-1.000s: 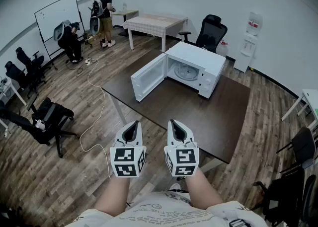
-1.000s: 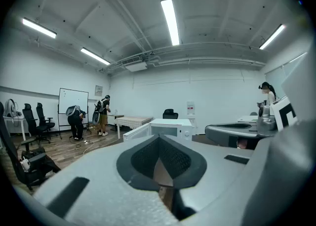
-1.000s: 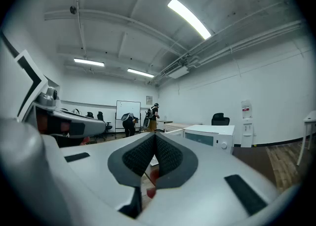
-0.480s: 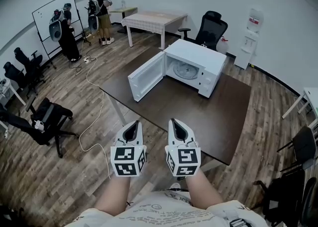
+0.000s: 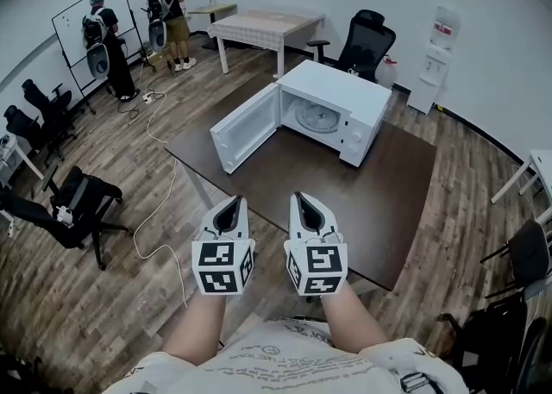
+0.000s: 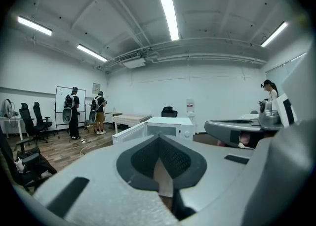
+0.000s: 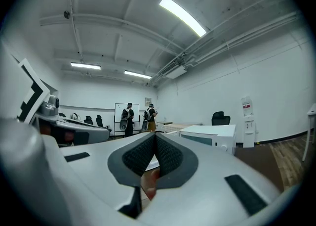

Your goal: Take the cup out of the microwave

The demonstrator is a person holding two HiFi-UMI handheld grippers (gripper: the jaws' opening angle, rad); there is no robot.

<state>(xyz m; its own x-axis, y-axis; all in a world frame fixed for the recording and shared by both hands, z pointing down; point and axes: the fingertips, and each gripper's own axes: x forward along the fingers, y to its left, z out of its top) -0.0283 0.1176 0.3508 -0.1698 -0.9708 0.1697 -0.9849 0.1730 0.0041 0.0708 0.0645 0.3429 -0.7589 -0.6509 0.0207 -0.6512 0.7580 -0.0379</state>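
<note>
left gripper (image 5: 228, 211) and right gripper (image 5: 308, 209) both clenched empty at the table's (image 5: 362, 211) near edge, bare top ahead; white microwave (image 5: 336, 90), door (image 5: 246, 128) swung wide left

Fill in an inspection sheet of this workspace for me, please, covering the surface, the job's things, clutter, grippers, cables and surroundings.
Surface: dark table, holding only the microwave.
Job's things: white microwave at the table's far side, door swung open, turntable showing; no cup seen inside.
Clutter: nothing seen on the table.
Grippers: left gripper and right gripper side by side near the table's near edge, jaws together, nothing between them.
Cables: white cable trails across the floor left of the table.
Surroundings: office chair, whiteboard, two people beside it, second table, water dispenser.
</note>
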